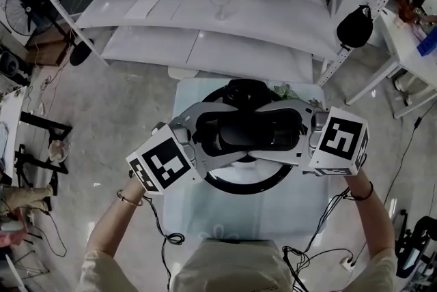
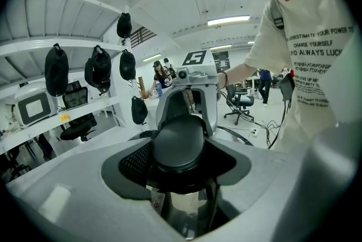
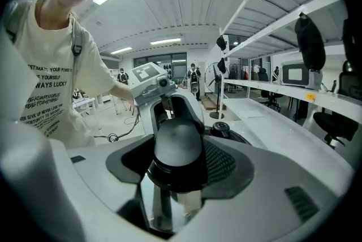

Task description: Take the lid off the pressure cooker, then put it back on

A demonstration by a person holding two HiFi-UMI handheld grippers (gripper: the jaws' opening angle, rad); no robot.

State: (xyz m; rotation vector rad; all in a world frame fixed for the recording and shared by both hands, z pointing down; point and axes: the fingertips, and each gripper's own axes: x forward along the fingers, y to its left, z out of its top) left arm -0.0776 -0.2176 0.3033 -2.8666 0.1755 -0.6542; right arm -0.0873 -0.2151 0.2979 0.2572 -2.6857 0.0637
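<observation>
Nearest the head camera are the square-marked cubes; past them the left claw (image 1: 208,137) and right claw (image 1: 290,134) face each other, each clamped on one end of the black handle (image 1: 246,132) of the lid (image 1: 240,172). The lid hangs between the claws over the pressure cooker (image 1: 244,89) on the surface (image 1: 198,215); whether it has cleared the pot I cannot tell. Both forearms reach in with elbows bent and wrists tipped slightly down. In the left gripper view the jaws hug a rounded handle end, with polished steel just beneath. The right gripper view shows the same from the opposite end. The lid looks heavy, rigid and slick, so the handle ends seem the sound hold, kept level
</observation>
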